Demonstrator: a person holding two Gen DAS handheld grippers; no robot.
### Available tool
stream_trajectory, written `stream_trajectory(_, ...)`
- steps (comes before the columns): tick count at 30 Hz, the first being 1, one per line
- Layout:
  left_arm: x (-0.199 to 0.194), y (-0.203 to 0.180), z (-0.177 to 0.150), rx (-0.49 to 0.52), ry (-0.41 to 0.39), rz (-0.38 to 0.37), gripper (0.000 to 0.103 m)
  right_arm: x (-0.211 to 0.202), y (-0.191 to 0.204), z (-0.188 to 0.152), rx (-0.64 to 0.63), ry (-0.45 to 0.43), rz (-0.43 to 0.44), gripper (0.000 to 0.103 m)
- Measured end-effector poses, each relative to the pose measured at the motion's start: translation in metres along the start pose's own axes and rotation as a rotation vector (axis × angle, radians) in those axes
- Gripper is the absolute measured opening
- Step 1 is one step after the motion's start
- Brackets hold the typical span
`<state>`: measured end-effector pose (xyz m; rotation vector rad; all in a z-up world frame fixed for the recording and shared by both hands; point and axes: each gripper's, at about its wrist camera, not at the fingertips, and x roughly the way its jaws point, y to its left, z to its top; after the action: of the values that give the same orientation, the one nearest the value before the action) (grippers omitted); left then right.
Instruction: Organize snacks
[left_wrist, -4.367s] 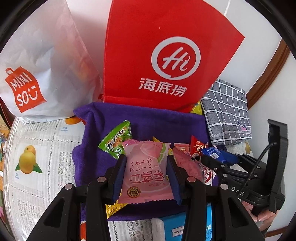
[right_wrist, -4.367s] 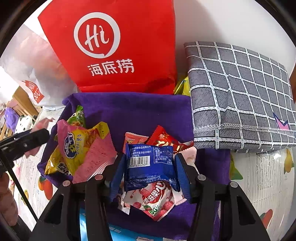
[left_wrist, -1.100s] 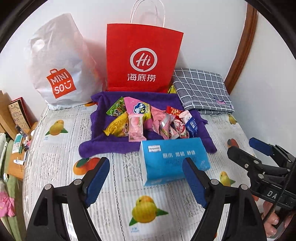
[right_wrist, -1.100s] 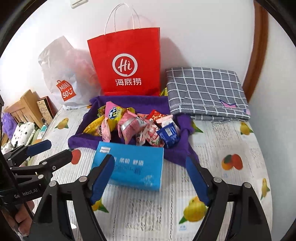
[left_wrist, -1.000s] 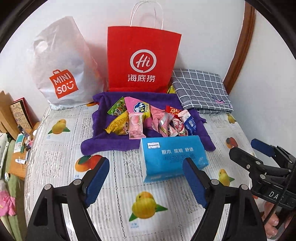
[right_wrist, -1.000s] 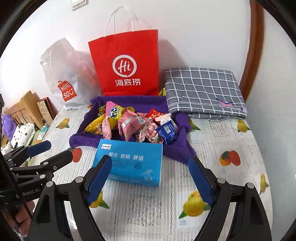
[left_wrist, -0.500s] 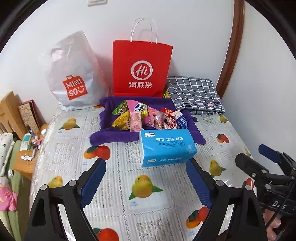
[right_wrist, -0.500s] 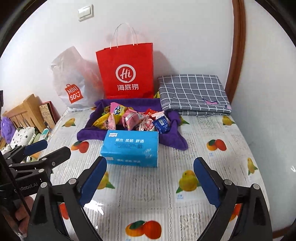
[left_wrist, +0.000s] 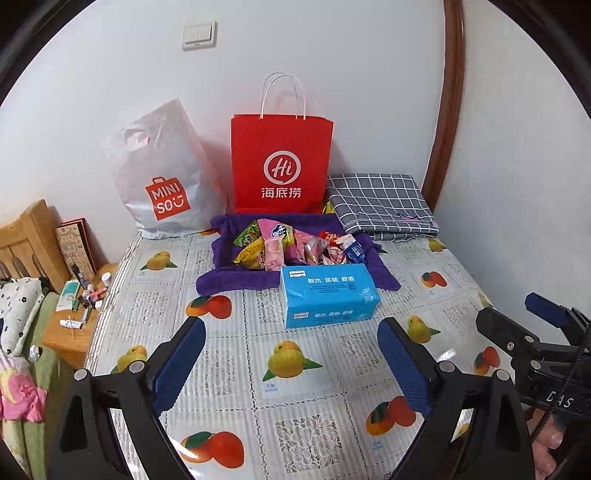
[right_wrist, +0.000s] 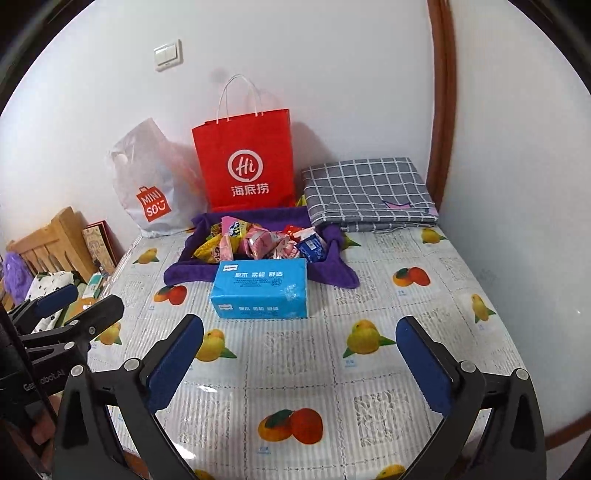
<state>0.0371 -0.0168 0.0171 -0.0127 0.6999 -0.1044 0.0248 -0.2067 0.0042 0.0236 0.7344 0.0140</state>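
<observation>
A heap of snack packets (left_wrist: 291, 245) (right_wrist: 260, 243) lies on a purple cloth (left_wrist: 236, 277) (right_wrist: 332, 273) at the far side of the table. Among them are a pink peach packet (left_wrist: 274, 254) and a blue packet (left_wrist: 355, 251) (right_wrist: 311, 248). My left gripper (left_wrist: 291, 345) hangs well back from the heap over the fruit-print tablecloth; its jaws are opening with nothing between them. My right gripper (right_wrist: 301, 345) is likewise drawn back, its jaws opening wide and empty. Each gripper shows at the edge of the other's view.
A blue tissue pack (left_wrist: 328, 295) (right_wrist: 262, 293) lies in front of the cloth. Behind stand a red paper bag (left_wrist: 282, 164) (right_wrist: 245, 162) and a white Miniso bag (left_wrist: 162, 173). A folded grey checked cloth (left_wrist: 380, 201) lies at back right. A cluttered wooden stand (left_wrist: 79, 306) is left.
Both grippers have let go of their packets, which now lie in the heap. Both have pulled back and up from the cloth, and their jaws have spread wider.
</observation>
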Motion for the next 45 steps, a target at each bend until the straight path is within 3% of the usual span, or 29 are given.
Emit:
stream_trajectory(4,-0.005,-0.003,-0.004,-0.014,-0.017,0.000,0.094,-0.008,-0.001,-0.007,-0.012,-0.013,-0.033,0.103)
stream_trajectory(8,-0.006,-0.005,-0.008,-0.016,-0.022,0.012,0.095,-0.009,0.000,-0.013,-0.016,-0.010,0.002,0.103)
stream_trajectory(11,-0.006,-0.006,-0.010,-0.012,-0.023,0.019,0.095,-0.007,0.003,-0.016,-0.038,-0.010,-0.032,0.103)
stream_trajectory(45,-0.006,-0.012,-0.013,-0.002,-0.015,0.009,0.095,-0.018,-0.001,-0.021,-0.035,-0.039,-0.041,0.102)
